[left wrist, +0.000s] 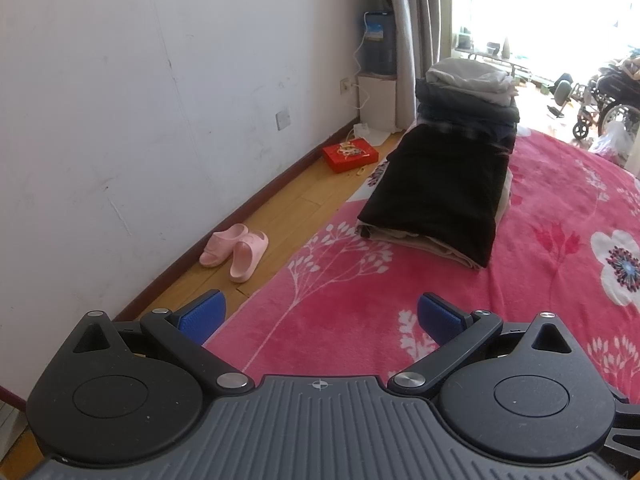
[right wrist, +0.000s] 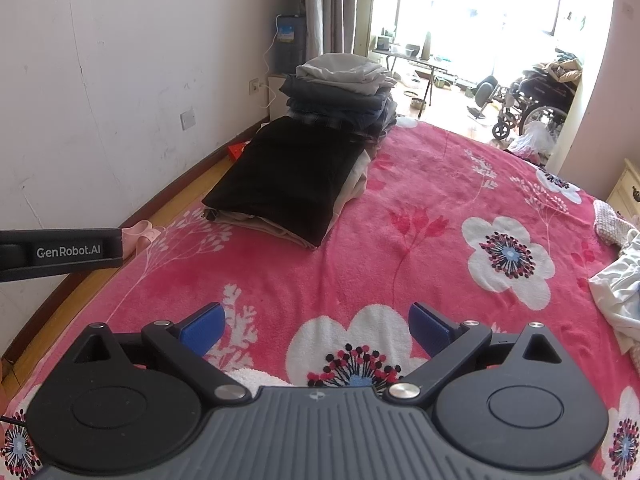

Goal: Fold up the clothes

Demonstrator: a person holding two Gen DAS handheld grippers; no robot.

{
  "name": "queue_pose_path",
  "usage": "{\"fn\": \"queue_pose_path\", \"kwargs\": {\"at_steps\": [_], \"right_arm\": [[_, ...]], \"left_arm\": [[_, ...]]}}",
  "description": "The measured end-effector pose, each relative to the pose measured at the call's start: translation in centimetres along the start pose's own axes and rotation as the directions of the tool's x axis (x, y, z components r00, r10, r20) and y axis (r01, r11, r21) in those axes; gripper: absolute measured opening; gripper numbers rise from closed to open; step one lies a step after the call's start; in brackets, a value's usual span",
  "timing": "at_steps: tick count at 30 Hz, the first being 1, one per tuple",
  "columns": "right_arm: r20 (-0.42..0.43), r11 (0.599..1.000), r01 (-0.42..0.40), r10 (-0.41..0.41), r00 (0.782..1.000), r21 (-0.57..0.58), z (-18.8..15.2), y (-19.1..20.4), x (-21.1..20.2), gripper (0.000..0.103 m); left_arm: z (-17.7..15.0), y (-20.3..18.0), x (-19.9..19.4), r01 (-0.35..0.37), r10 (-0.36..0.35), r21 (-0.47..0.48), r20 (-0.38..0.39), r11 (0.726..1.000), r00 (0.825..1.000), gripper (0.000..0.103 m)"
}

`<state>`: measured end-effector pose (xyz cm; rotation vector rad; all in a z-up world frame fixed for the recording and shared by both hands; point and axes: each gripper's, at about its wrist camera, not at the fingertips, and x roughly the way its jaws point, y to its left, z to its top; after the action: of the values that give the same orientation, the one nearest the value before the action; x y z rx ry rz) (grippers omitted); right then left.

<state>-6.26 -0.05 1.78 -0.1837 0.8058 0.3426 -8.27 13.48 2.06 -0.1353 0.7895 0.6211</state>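
Observation:
A folded black garment (left wrist: 440, 188) (right wrist: 288, 180) lies on top of beige folded cloth near the bed's left edge. Behind it rises a tall stack of folded clothes (left wrist: 468, 96) (right wrist: 340, 92), dark ones below and a grey one on top. Loose white clothes (right wrist: 618, 284) lie crumpled at the bed's right side. My left gripper (left wrist: 320, 316) hangs open over the bed's left edge with nothing between its blue pads. My right gripper (right wrist: 318, 328) is open and empty above the pink flowered blanket (right wrist: 400, 240). The left gripper's black body (right wrist: 60, 254) shows at the left of the right wrist view.
Pink slippers (left wrist: 236, 250) and a red box (left wrist: 350, 154) lie on the wooden floor between the bed and the white wall. A water dispenser (left wrist: 378, 44) stands by the curtain. A wheelchair (right wrist: 532, 100) sits in the bright room beyond. A cream nightstand (right wrist: 626, 192) is at right.

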Motion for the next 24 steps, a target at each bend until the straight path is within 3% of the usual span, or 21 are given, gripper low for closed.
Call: {"fn": "queue_pose_path", "kwargs": {"at_steps": [24], "right_arm": [[0.000, 1.000, 0.005, -0.005, 1.000, 0.001, -0.03, 0.38, 0.04, 0.101]], "left_arm": [[-0.07, -0.02, -0.11, -0.002, 0.002, 0.000, 0.003, 1.000, 1.000, 0.103]]}}
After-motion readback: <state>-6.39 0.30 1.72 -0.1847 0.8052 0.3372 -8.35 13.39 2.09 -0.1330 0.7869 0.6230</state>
